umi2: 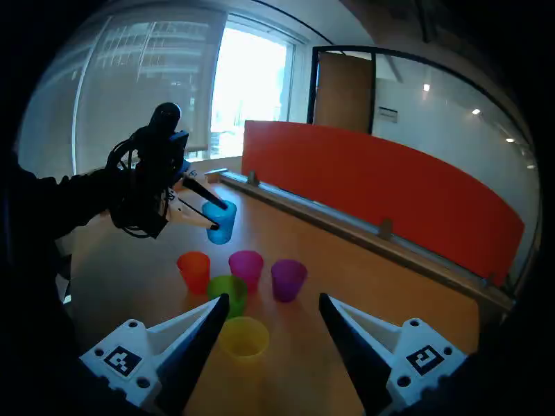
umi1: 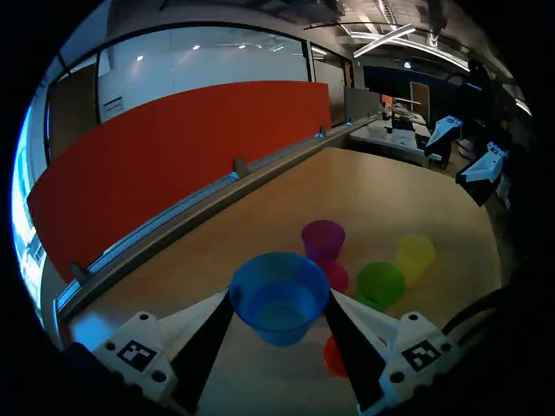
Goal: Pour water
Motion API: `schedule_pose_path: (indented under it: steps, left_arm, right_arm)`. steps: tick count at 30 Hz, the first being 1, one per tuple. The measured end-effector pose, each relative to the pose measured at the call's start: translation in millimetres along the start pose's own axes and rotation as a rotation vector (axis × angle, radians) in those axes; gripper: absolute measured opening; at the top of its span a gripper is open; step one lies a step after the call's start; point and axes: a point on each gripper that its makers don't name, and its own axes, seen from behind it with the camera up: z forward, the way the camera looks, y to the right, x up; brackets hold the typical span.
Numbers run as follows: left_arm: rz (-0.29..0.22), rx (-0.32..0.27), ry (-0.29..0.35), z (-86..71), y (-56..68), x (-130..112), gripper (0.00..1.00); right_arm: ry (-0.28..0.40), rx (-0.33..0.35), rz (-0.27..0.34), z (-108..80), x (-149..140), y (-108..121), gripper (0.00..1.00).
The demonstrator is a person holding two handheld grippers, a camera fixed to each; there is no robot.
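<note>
We see the left gripper (umi1: 277,298) with its jaws closed on the blue cup (umi1: 279,308). One jaw presses each side of the wall below the rim, so the cup sits upright between them, lifted clear of the worktop (umi1: 361,187). We judge that this side grip leaves the mouth free for pouring and keeps the cup level, so that the water (umi1: 281,319), which appears as a pale pool at the bottom, does not spill. Ahead of and below these jaws five cups stand clustered as likely receivers: the purple cup (umi1: 323,240), pink cup (umi1: 336,276), green cup (umi1: 379,284), yellow cup (umi1: 415,255) and orange cup (umi1: 333,358). The right gripper (umi2: 272,299) has its jaws spread apart and empty. The yellow cup lies low between them, nearer one jaw, and neither jaw presses on it. The blue cup hangs well ahead of them, beyond the cluster.
</note>
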Motion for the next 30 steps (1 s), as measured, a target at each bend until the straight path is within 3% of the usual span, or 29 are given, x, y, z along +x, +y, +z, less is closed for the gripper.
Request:
schedule_pose_path:
  steps: [14, 30]
  left_arm:
    - [-0.044, 0.015, 0.104, -24.0, 8.9, 27, 0.86]
    - [-0.088, 0.026, 0.233, -62.7, 30.1, 50, 0.86]
  right_arm:
    - [0.017, 0.006, 0.000, 1.5, 6, -7, 1.00]
    - [0.022, 0.006, 0.000, 2.0, 1, -8, 1.00]
